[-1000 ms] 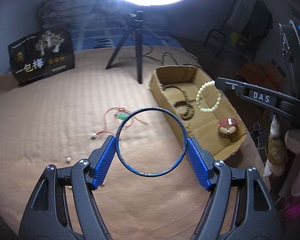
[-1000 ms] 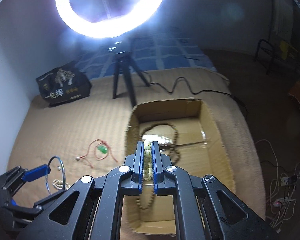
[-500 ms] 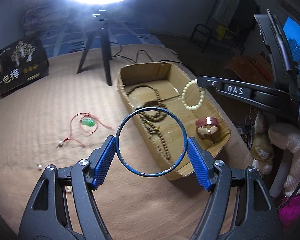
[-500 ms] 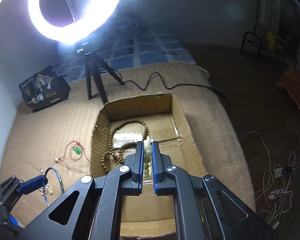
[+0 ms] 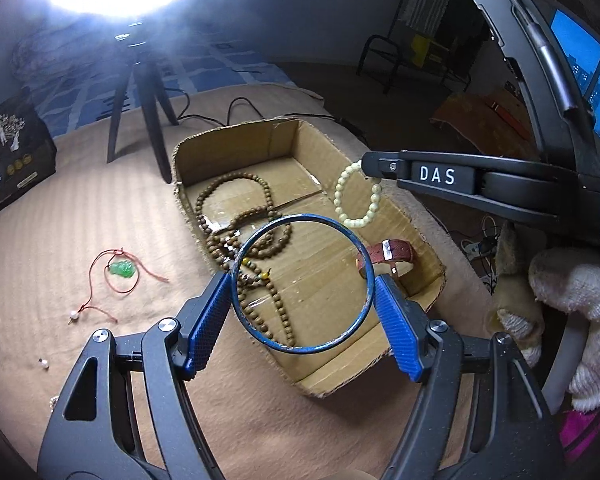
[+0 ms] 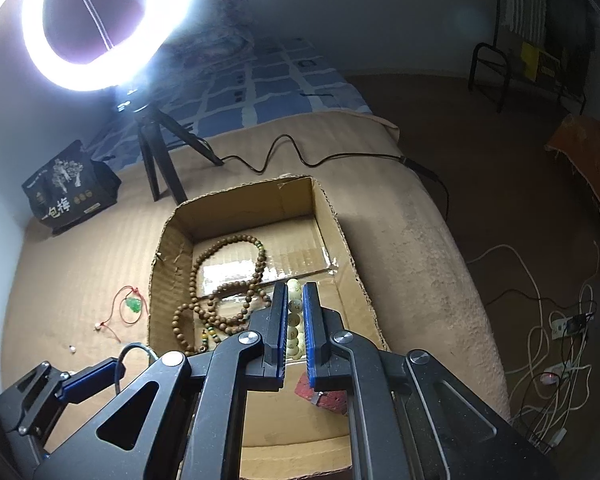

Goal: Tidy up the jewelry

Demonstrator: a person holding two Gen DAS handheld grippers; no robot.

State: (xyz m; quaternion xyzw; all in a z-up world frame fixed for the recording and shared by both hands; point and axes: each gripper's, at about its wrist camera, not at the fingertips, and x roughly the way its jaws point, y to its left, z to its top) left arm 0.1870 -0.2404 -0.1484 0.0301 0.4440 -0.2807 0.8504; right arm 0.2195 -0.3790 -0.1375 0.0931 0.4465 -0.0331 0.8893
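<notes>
Left hand-held gripper [image 5: 303, 304] pinches blue bangle [image 5: 300, 284] above box [image 5: 236, 148] edge — right hand-held gripper [image 6: 295, 322] pinches pale bead bracelet [image 5: 358, 196].

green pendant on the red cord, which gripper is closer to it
Left. The left gripper, holding the blue bangle, is at the cardboard box's near wall, beside the green pendant. The right gripper hangs over the box's far side.

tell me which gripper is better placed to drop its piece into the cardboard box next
Right. The right gripper holds the pale bead bracelet above the cardboard box interior. The left gripper holds the blue bangle nearer the box's near edge.
</notes>
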